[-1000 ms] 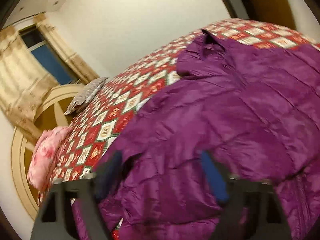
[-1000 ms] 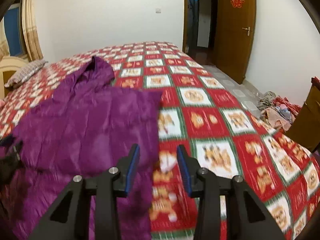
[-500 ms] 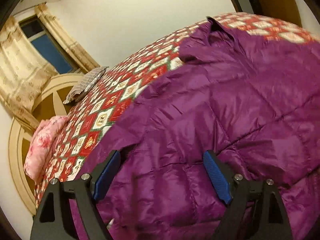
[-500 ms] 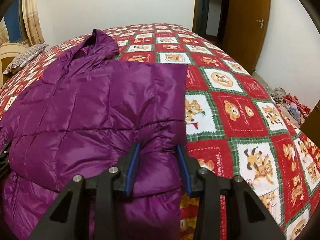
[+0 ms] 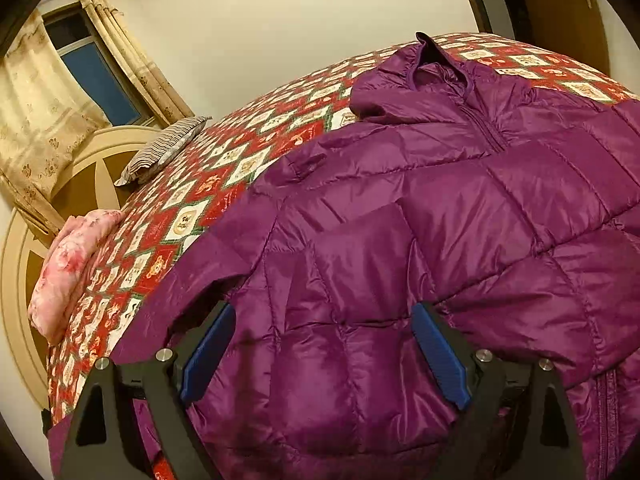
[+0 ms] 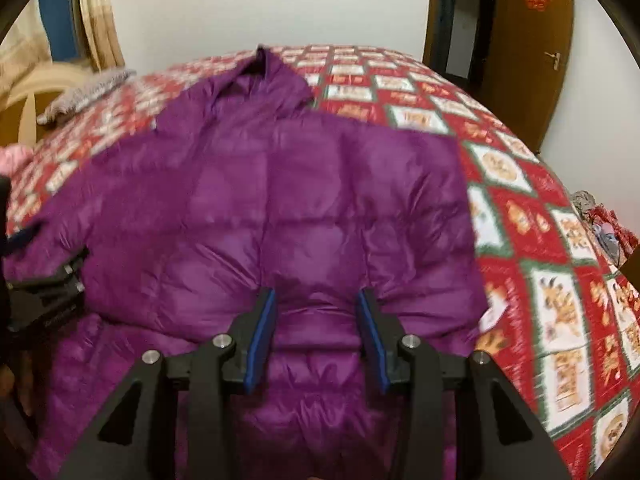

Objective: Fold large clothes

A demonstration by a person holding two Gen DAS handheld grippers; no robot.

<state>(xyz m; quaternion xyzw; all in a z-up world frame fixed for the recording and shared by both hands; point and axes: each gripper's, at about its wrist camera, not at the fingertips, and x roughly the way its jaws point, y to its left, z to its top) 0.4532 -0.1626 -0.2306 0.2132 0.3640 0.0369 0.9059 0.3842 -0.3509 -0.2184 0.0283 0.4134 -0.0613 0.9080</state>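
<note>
Both grippers sit lower and nearer the purple jacket (image 6: 280,200) than a second ago. Left gripper (image 5: 324,344) jaws opening wide, right gripper (image 6: 316,332) jaws opening, puffy fabric between each pair, no firm pinch visible. Jacket lies on the bed (image 6: 540,240), sides folded in; bottom fold remains.
</note>
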